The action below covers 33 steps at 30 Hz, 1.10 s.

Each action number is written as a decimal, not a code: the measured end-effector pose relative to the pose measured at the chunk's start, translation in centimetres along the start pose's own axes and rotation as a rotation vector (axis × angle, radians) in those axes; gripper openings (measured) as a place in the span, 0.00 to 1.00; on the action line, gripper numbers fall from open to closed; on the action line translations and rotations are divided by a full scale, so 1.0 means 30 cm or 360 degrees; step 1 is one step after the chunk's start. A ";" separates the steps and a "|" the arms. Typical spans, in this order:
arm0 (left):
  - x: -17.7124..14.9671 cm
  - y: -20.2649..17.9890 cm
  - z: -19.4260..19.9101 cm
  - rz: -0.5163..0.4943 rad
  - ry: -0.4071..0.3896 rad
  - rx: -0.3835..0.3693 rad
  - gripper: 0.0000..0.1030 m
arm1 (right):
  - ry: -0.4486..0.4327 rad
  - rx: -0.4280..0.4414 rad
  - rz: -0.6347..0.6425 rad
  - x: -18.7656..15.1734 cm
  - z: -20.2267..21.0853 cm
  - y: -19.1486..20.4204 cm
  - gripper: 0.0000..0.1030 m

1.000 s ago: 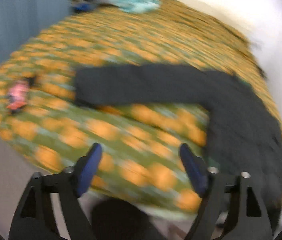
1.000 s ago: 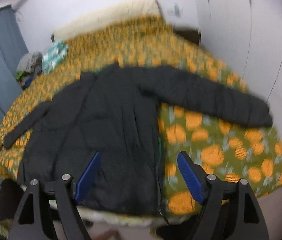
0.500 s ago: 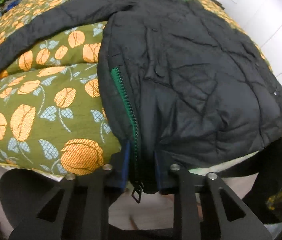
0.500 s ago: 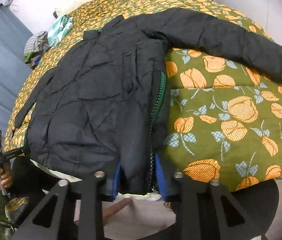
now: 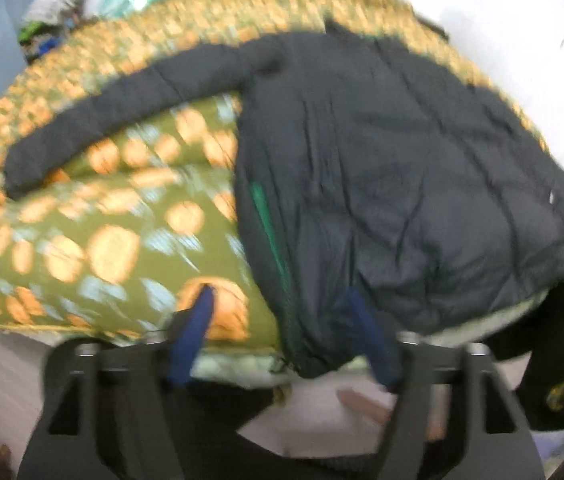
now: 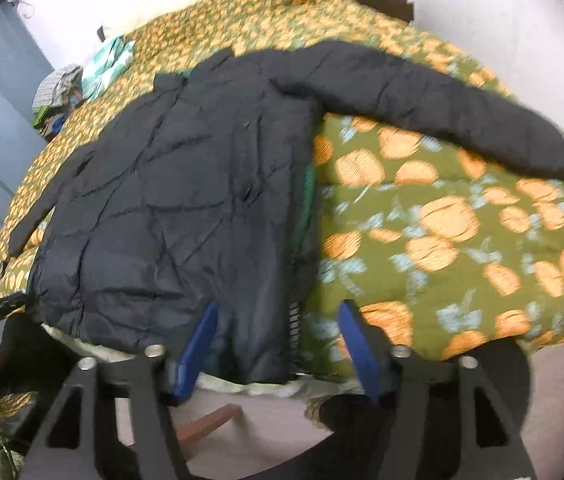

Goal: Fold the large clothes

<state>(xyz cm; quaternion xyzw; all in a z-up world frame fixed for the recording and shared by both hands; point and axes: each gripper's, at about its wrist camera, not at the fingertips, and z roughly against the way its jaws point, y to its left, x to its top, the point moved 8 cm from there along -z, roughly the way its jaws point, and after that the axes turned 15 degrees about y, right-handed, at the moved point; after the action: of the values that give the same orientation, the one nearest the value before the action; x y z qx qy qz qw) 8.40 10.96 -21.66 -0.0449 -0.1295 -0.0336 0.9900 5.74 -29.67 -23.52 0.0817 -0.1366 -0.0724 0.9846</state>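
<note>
Garment: a black quilted jacket [image 6: 185, 208] lies flat on the bed [image 6: 462, 240], whose cover is olive with orange flowers; the collar points to the far end, the hem hangs at the near edge.
Long axis: it runs from hem to collar, straight away from both tools; the two sleeves stretch out sideways across that axis.
Left sleeve: in the left wrist view the sleeve [image 5: 129, 112] reaches out to the left of the body, well apart from the hem.
Right sleeve: in the right wrist view the other sleeve [image 6: 442, 100] reaches out to the right, resting on the cover.
Left gripper [image 5: 282, 336]: released, its jaws having just been opening; the hem corner with the green zip edge [image 5: 269, 232] lies between the blue pads, which do not press on it.
Right gripper [image 6: 277, 340]: released too, jaws just opened; the opposite hem corner and its zip teeth sit between the pads, unpinched.
Nearness: each tool sits at its own hem corner, so each is the nearer one to the sleeve on its side.
Next move, as a judgement: a sleeve fold inward looks likely, each tool travelling outward and forward along its sleeve.
Clutter: a pile of clothes [image 6: 81, 80] sits at the far left of the bed, clear of the jacket.
</note>
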 end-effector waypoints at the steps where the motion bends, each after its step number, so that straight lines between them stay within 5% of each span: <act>1: 0.019 0.014 0.046 0.0017 -0.0078 0.0005 0.88 | -0.0030 -0.0031 -0.0014 0.008 0.021 -0.016 0.63; 3: 0.066 0.039 0.126 0.0049 -0.0240 0.0045 0.97 | -0.0093 -0.0068 -0.0033 0.022 0.063 -0.038 0.63; 6: 0.149 0.067 0.198 0.0081 -0.0442 0.0098 0.98 | -0.0226 -0.0095 -0.0044 0.069 0.142 -0.054 0.63; 13: 0.266 0.038 0.125 0.0077 -0.0389 -0.0027 0.97 | -0.0582 -0.0116 0.0035 0.163 0.356 -0.017 0.66; 16: 0.241 -0.017 0.078 0.0035 -0.0293 -0.0006 0.98 | -0.0685 -0.0138 0.0034 0.177 0.414 -0.030 0.82; 21: 0.177 -0.085 0.025 0.0080 -0.0205 -0.0009 0.98 | -0.0610 -0.0201 -0.0112 0.185 0.346 -0.107 0.82; 26: 0.161 -0.123 0.051 0.0029 -0.0200 -0.0014 0.98 | -0.0560 -0.0092 -0.0293 0.189 0.251 -0.234 0.82; 30: 0.174 -0.118 0.109 0.0044 -0.0257 0.0016 0.98 | -0.0615 0.0108 -0.0638 0.263 0.210 -0.459 0.82; 33: 0.179 -0.110 0.122 0.0086 -0.0275 0.0010 0.98 | -0.0523 0.0312 -0.0982 0.296 0.086 -0.656 0.82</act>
<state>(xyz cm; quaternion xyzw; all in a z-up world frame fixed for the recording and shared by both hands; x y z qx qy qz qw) 12.39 7.74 -16.49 -0.0481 -0.2132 -0.0026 0.9758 11.10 -50.71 -22.33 0.2003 -0.2681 -0.3649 0.8688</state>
